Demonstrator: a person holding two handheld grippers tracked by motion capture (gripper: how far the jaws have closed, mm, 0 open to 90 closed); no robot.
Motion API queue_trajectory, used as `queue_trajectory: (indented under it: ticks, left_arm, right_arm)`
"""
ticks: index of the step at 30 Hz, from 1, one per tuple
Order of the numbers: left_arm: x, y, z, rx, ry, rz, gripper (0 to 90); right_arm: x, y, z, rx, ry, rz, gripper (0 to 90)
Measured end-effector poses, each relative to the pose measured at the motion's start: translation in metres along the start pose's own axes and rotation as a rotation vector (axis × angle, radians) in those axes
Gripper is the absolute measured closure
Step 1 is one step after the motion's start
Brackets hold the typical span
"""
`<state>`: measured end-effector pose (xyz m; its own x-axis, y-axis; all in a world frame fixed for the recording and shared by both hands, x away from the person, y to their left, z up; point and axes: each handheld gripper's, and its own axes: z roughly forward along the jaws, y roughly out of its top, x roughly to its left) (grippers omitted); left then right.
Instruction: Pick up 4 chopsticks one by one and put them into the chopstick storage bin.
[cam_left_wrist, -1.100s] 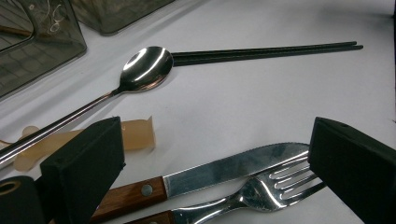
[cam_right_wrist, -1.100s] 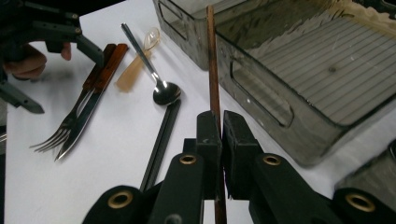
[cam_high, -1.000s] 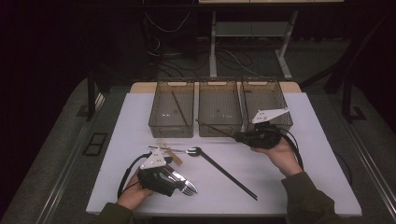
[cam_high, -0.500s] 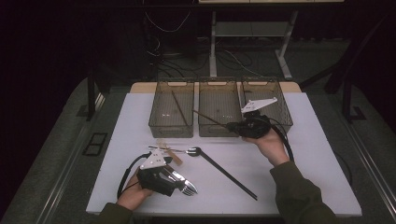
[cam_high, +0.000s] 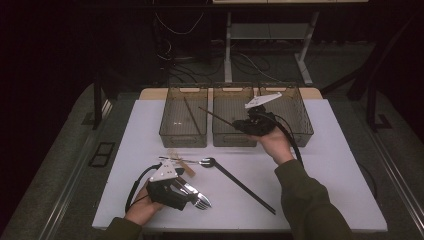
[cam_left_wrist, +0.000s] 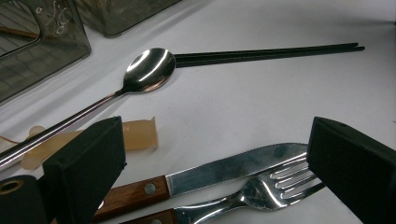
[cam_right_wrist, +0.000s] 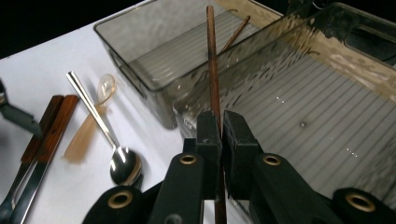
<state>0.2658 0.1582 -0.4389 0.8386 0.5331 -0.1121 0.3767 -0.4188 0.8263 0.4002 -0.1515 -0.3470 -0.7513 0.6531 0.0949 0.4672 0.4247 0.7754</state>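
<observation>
At lower left of the high view, the left gripper (cam_high: 192, 196) rests on the table (cam_high: 330, 165), its jaws apart over a knife (cam_left_wrist: 224, 173) and fork (cam_left_wrist: 261, 191); in the left gripper view both lie between the jaws, untouched, blade and tines pointing to the right of that frame. Just above them in the high view lie a spoon (cam_high: 207, 162), a pale plastic spoon (cam_high: 181, 162) and a black chopstick pair (cam_high: 245, 185) running from the spoon's bowl down to the lower right. Across the upper middle stand three clear bins side by side; the left bin (cam_high: 165, 131) holds one brown chopstick (cam_high: 191, 116). At centre right, the right gripper (cam_high: 239, 124) is clamped on a second brown chopstick, the stick (cam_high: 216, 114), held in the air above the middle bin (cam_high: 218, 140). Its long axis runs from the jaws up and leftward, the free tip pointing toward the left bin, nearly level. In the right gripper view the stick (cam_right_wrist: 212, 70) rises straight up from between the shut pads, its tip over the left bin's near wall
</observation>
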Motion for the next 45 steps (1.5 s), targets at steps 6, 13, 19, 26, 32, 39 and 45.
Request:
queue_trajectory:
  ticks: [6, 13, 19, 26, 32, 39, 45]
  left_arm:
    - [0.0, 0.0, 0.0, -0.002, -0.003, 0.011, 4.2]
    - [-0.001, 0.0, 0.0, -0.004, -0.005, 0.005, 4.2]
    - [-0.001, 0.0, 0.0, -0.004, -0.005, 0.01, 4.2]
    - [0.0, 0.001, 0.0, 0.002, -0.007, 0.025, 4.2]
    - [-0.001, 0.001, 0.001, -0.005, -0.007, 0.019, 4.2]
    - [-0.001, 0.001, 0.0, -0.002, -0.008, 0.021, 4.2]
    - [0.0, 0.001, 0.0, 0.0, -0.004, 0.028, 4.2]
  right_arm:
    - [0.003, 0.015, 0.013, 0.005, -0.024, 0.005, 85.8]
    - [0.005, 0.029, 0.026, 0.011, -0.045, 0.003, 85.8]
    - [0.007, 0.039, 0.037, 0.009, -0.059, 0.018, 85.8]
    - [0.01, 0.05, 0.049, 0.014, -0.07, 0.017, 85.8]
    - [0.011, 0.061, 0.063, 0.022, -0.081, 0.034, 85.8]
    - [0.01, 0.071, 0.085, 0.042, -0.099, 0.054, 85.8]
    - [0.014, 0.079, 0.105, 0.055, -0.124, 0.061, 85.8]
